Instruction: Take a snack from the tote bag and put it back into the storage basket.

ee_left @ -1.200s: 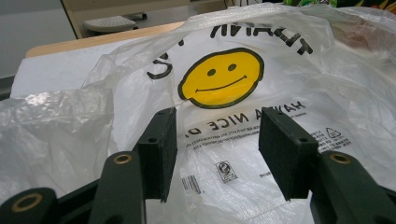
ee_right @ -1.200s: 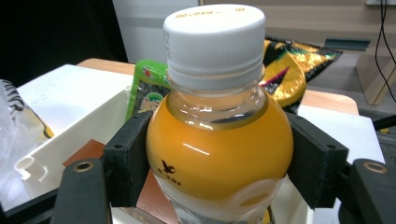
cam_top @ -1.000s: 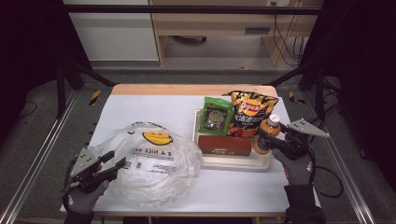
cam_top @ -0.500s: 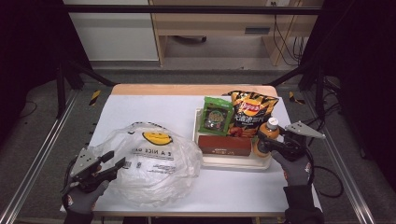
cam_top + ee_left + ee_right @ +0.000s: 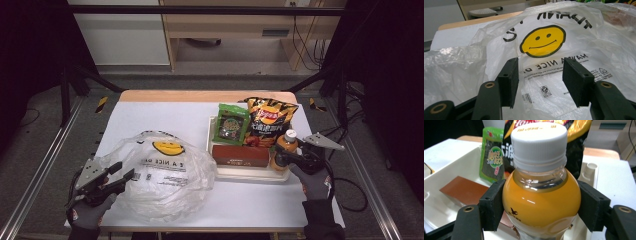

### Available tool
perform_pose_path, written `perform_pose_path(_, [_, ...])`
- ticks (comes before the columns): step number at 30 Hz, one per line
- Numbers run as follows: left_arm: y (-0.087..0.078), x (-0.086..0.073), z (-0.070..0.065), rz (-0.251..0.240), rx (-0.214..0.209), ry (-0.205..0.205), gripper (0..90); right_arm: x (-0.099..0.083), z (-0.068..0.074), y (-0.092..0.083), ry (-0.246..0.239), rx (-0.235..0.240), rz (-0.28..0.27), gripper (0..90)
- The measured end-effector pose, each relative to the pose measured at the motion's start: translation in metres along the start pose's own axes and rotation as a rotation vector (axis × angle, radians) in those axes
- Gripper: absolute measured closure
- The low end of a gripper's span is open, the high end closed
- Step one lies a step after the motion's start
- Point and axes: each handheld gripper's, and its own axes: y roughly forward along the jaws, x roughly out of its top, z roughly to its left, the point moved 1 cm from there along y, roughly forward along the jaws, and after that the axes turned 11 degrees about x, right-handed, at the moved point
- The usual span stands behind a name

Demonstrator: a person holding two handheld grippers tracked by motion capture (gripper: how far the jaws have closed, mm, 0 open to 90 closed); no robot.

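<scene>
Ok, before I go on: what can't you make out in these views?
- Juice bottle: base cut off by the right gripper view's bottom edge.
- Plastic bag: its mouth, from the high view.
- Brown box: label too small there.
- Chip bag: mostly behind the bottle.

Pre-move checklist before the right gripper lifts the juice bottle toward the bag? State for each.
1. Right gripper shut on the orange juice bottle: ok, both pads sit against its shoulder.
2. Bottle cap on: ok.
3. Bottle upright: ok.
4. Lift path: not ok, the chips bag stands right behind the bottle and the brown box lies close beside it in the white tray.
5. Left gripper holding the plastic bag: not ok, jaws open over the film.
6. Bag mouth open: cannot tell.
</scene>
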Motion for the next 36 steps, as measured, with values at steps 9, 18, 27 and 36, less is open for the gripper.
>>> perform_pose_path(9, [0.0,0.0,0.0,0.001,0.0,0.001,46.5,-0.008,-0.003,0.002,0.009,0.004,0.013,30.5])
perform_pose_path(18, [0.0,0.0,0.0,0.0,0.001,0.0,45.8,-0.012,-0.005,0.003,0.024,0.007,0.014,30.3])
perform_pose_path(27, [-0.001,0.0,0.002,-0.003,0.003,-0.001,43.2,-0.013,-0.002,0.004,0.008,-0.013,0.006,26.0])
perform_pose_path(36, [-0.003,0.001,0.006,-0.012,0.009,-0.01,40.5,-0.016,0.004,-0.003,-0.03,-0.037,-0.018,13.7])
